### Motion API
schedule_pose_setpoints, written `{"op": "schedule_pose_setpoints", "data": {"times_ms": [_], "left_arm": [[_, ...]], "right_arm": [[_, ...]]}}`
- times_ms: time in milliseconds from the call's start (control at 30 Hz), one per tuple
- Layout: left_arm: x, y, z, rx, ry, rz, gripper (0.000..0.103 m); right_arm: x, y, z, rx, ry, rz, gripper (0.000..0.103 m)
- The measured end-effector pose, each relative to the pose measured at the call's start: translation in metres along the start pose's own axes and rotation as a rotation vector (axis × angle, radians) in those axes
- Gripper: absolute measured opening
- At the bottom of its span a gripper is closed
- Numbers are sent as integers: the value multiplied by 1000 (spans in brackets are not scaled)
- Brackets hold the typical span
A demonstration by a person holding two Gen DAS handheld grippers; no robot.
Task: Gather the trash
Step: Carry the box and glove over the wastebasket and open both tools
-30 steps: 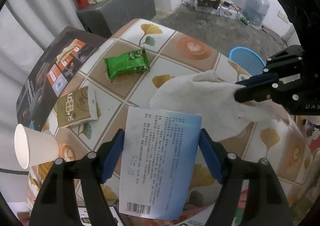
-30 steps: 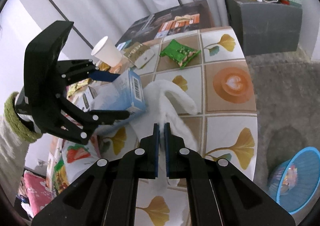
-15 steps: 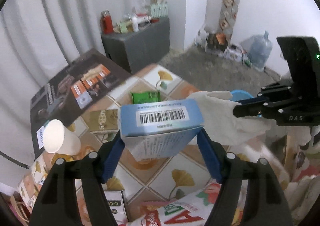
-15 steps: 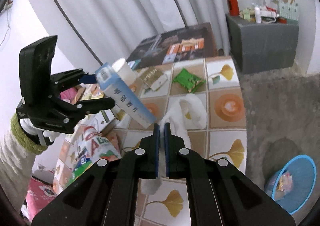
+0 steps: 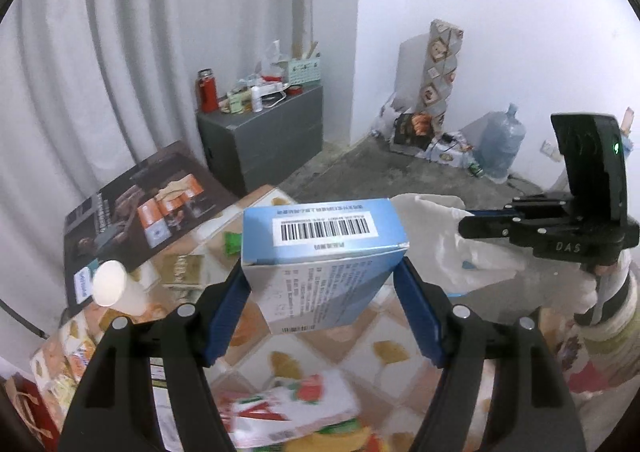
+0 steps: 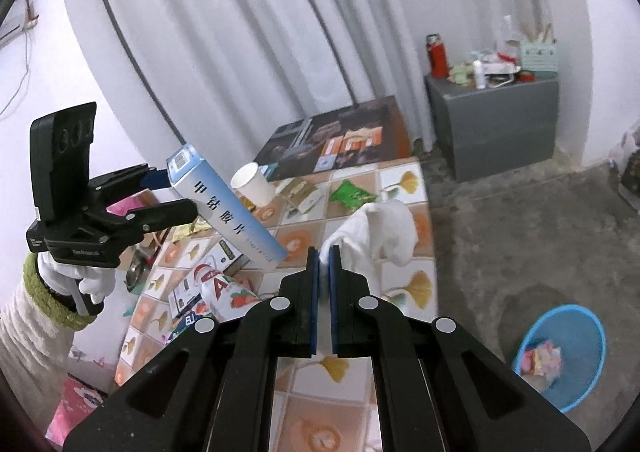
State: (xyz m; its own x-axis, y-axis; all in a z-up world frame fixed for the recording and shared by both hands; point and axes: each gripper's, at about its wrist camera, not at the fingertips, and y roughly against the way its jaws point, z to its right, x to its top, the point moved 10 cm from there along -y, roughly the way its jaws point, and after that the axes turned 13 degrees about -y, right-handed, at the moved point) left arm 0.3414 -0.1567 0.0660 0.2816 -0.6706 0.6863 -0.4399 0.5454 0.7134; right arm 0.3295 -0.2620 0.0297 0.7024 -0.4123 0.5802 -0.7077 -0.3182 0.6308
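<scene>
White curtains and a bare concrete floor frame the tiled tabletop in the left wrist view. The left gripper holds a blue box crosswise between its blue pads, barcode end up, lifted clear of the tabletop. To its right the right gripper juts in from the side, pinching a white cloth that hangs just beside the box. A paper cup lies on the left of the tabletop.

From the right wrist view, the right gripper is pressed nearly together on an edge of the cloth, which droops over the tabletop's near edge. The left gripper sits well to the left, its box tilted with the long axis sloping down toward the cloth. A blue basket, already holding some wrappers, stands on the floor at lower right, below and beyond the tabletop's edge. It lies on the right hand's side, so the cloth looks to have the shorter way; the box would have to cross over the tabletop. Both grippers point downward at a slant.
</scene>
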Motion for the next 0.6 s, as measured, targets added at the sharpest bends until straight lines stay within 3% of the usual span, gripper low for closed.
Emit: {"op": "schedule_pose_setpoints", "data": {"times_ms": [333, 600], "left_arm": [[41, -39, 98, -133, -37, -12, 71], [71, -109, 200, -269, -80, -60, 71]], "right_arm": [[-7, 70, 77, -87, -108, 76, 3], [-26, 94, 163, -183, -235, 76, 3]]}}
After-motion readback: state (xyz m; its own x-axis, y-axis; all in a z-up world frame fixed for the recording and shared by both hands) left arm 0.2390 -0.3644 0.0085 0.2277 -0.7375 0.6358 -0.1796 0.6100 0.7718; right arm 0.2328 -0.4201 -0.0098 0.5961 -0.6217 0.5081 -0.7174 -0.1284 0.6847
